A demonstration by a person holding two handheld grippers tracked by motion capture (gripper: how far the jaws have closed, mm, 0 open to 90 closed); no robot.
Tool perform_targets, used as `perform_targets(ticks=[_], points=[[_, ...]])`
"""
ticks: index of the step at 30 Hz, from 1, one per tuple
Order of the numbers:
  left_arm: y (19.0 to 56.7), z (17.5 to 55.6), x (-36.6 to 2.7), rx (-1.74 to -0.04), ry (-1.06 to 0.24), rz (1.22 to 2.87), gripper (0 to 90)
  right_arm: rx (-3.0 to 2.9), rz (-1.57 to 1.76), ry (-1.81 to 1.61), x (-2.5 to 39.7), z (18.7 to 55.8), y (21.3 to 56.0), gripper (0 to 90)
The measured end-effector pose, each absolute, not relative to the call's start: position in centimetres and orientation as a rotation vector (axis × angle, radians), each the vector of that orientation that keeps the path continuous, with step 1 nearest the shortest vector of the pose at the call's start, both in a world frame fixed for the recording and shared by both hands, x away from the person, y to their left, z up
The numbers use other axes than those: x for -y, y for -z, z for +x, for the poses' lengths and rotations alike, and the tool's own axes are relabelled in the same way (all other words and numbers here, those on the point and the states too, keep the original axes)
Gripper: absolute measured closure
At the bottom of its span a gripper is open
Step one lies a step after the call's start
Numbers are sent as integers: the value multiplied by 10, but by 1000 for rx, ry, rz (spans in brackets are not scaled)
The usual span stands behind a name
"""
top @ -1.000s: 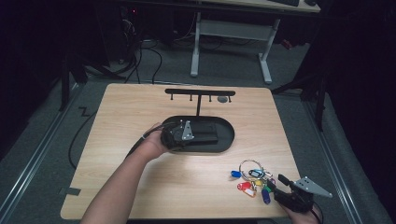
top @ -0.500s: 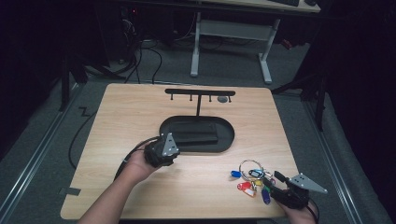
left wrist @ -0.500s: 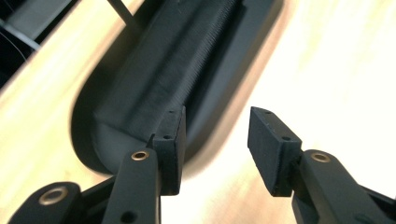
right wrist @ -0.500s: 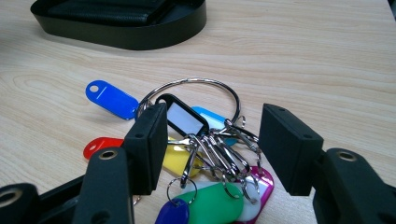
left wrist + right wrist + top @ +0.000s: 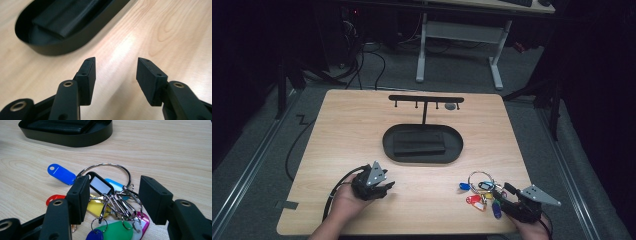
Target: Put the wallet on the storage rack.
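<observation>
A: Left gripper (image 5: pixel 384 187) has pulled back off the tray (image 5: pixel 389 150), jaws spread, empty, lower left.
B: Right gripper (image 5: pixel 113 198) gapes around the keys (image 5: pixel 482 192), lower right on the worktop (image 5: pixel 352 125). Grasp and hanging remain, I'd say.

Wood, metal, plastic
Pale wood-grain desk (image 5: pixel 175 150) with soft sheen; shiny metal key ring (image 5: pixel 105 167); glossy coloured plastic tags (image 5: pixel 61 173); matt black tray (image 5: pixel 57 45).
</observation>
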State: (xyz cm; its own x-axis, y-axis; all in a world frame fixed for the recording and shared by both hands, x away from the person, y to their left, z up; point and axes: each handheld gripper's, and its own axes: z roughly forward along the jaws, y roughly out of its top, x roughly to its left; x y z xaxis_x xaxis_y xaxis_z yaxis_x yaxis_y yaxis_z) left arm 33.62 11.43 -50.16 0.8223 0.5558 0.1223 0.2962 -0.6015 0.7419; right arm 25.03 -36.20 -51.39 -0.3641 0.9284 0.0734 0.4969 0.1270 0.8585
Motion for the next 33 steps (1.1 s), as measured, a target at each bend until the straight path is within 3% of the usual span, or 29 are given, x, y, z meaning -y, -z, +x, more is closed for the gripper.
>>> perform_targets(ticks=[11, 16, 26, 33], points=[[512, 274, -143, -720, -411, 2167, 407, -1928, 1372, -1165, 362, 249, 514, 455], [516, 270, -150, -741, -387, 2152, 356, -1952, 1371, -1161, 362, 247, 514, 497], [516, 274, -155, -739, -340, 2104, 344, -2149, 1288, -1050, 331, 251, 504, 736], [517, 274, -151, -688, -320, 2130, 347, -2364, 1193, -790, 301, 275, 490, 763]])
